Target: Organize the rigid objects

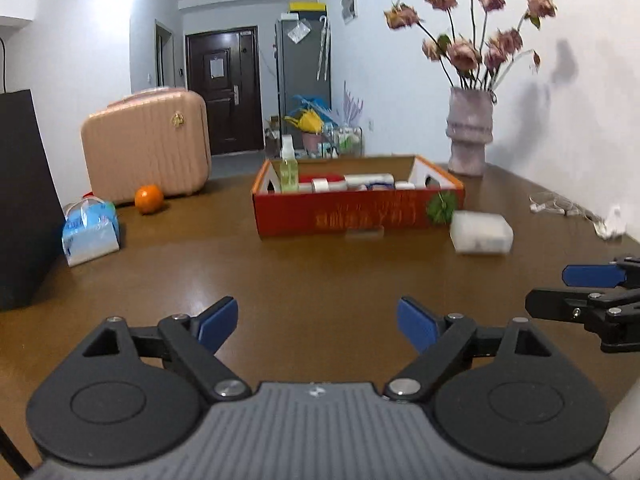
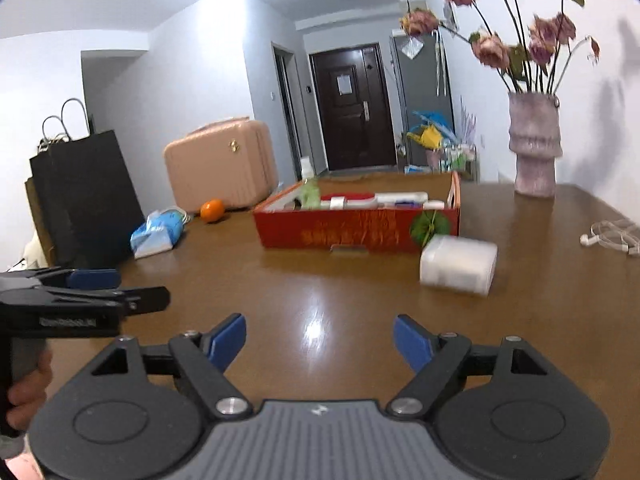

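A red cardboard box stands on the brown table and holds a green spray bottle, white tubes and rolls. A translucent white plastic container lies on the table by the box's front right corner. My left gripper is open over bare table, well short of the box, with nothing between its blue pads. My right gripper is open and empty too. Each gripper shows at the edge of the other's view: the right gripper, the left gripper.
A pink case, an orange, a tissue pack and a black bag occupy the left side. A vase of dried roses stands back right. White earphones lie at the right edge. A hand grips the left handle.
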Motion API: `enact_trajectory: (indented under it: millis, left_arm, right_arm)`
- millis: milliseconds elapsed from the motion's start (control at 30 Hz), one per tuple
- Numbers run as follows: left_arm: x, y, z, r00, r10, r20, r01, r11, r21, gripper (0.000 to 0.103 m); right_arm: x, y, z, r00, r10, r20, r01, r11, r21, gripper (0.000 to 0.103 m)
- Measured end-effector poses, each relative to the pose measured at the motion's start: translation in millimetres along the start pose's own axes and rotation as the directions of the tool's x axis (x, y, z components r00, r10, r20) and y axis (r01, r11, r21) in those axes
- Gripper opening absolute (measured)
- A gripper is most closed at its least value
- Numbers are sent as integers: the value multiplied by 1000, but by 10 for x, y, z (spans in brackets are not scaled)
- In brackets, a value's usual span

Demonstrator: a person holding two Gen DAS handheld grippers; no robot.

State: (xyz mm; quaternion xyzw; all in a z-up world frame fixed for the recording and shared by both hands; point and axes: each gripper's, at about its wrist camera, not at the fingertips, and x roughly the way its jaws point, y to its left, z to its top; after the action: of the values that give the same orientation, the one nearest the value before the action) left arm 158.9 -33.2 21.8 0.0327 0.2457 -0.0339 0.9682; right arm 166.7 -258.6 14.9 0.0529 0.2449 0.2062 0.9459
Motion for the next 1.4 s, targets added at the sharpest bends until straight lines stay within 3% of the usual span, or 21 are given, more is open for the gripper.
enact_trajectory:
  millis: [67, 200, 367, 500, 600, 800, 867, 967, 1100, 1300, 1333, 1400]
  left_arm:
    - [5, -19, -30, 999, -24, -23, 23, 999, -29, 88]
    - [-26, -77, -68, 1000, -19, -11, 19, 1000, 6, 88]
    - [79, -121, -60, 999, -36, -25, 36, 999, 6, 88]
    - [248, -193, -26, 998, -48, -48, 49, 999, 15, 88]
    - [420, -283, 29, 995, -69, -68, 71, 997, 28, 88]
    - [929, -509, 371, 980, -187, -74, 189, 981, 29, 81]
    - [1167, -600, 515, 967, -238, -91, 241, 970, 19, 68]
    - [1627, -766, 763, 939, -319, -130, 320, 947, -9, 63]
    - [2227, -994, 1022, 872, -454, -180, 452, 890, -57, 61]
    - [2865, -1189, 1081, 830, -491, -263, 469, 871, -144, 51]
    - [2899, -1157, 1062, 820, -511, -259, 481, 860, -173, 51]
    - [2942, -1090, 1028, 790, -558, -253, 513, 828, -225, 41]
  right_arm:
    - [-44, 14, -53, 1000, -26, 1, 26, 1000, -8, 80]
    - [-56, -66, -69, 994, -107, -22, 108, 994, 21, 80]
    - [20, -264, -160, 988, -141, -65, 146, 986, 80, 77]
    - [68, -412, -182, 991, -125, -37, 129, 984, 125, 76]
    - [154, -526, -139, 987, -155, -31, 158, 978, 135, 76]
    - [460, -886, 93, 986, -160, -44, 165, 972, 164, 58]
    - [598, -1027, 213, 985, -168, -42, 173, 970, 171, 53]
    - [784, -1254, 397, 986, -163, -31, 166, 964, 208, 47]
    - [1143, -1588, 614, 986, -155, -58, 165, 953, 255, 42]
    - [1540, -1954, 640, 990, -98, -101, 128, 921, 368, 33]
    - [1567, -2003, 625, 993, -71, -92, 101, 914, 392, 32]
    - [1591, -2066, 596, 995, -44, -86, 77, 901, 427, 30]
